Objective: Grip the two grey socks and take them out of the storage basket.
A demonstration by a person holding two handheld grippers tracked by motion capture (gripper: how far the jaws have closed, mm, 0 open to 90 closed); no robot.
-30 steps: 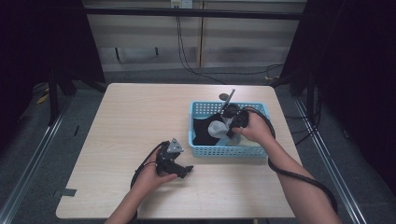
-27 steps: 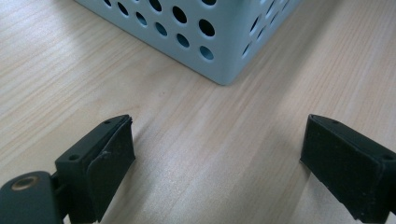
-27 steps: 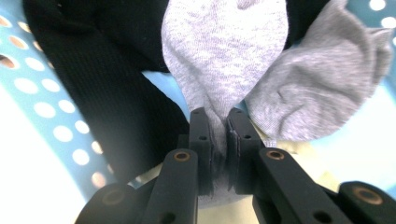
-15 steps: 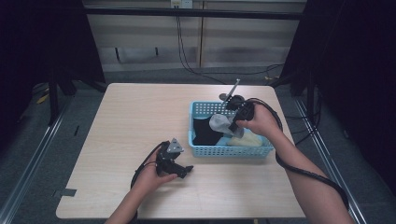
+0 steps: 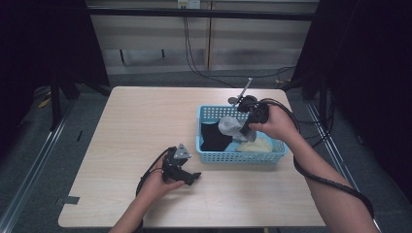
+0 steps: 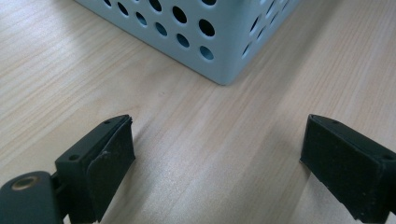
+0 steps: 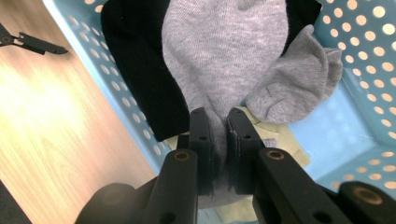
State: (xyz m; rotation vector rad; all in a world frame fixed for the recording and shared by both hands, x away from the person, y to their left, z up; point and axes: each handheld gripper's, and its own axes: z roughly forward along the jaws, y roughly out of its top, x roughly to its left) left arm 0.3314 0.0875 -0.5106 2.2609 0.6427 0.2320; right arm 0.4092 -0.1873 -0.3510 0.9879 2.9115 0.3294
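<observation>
Moved: right gripper (image 5: 247, 127) has risen above the basket (image 5: 241, 157), lifting the grey sock (image 7: 224, 56).
Right gripper: clamped on sock.
Left gripper (image 5: 190, 177): jaws apart, near basket corner, holding nothing.

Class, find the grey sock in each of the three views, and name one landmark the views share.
High view: the grey sock hangs from the right claw over the blue basket, right of centre.
Left gripper view: not in it; the basket's corner sits at the top.
Right gripper view: centre, pinched between the jaws.
Shared landmark: the blue basket.
</observation>
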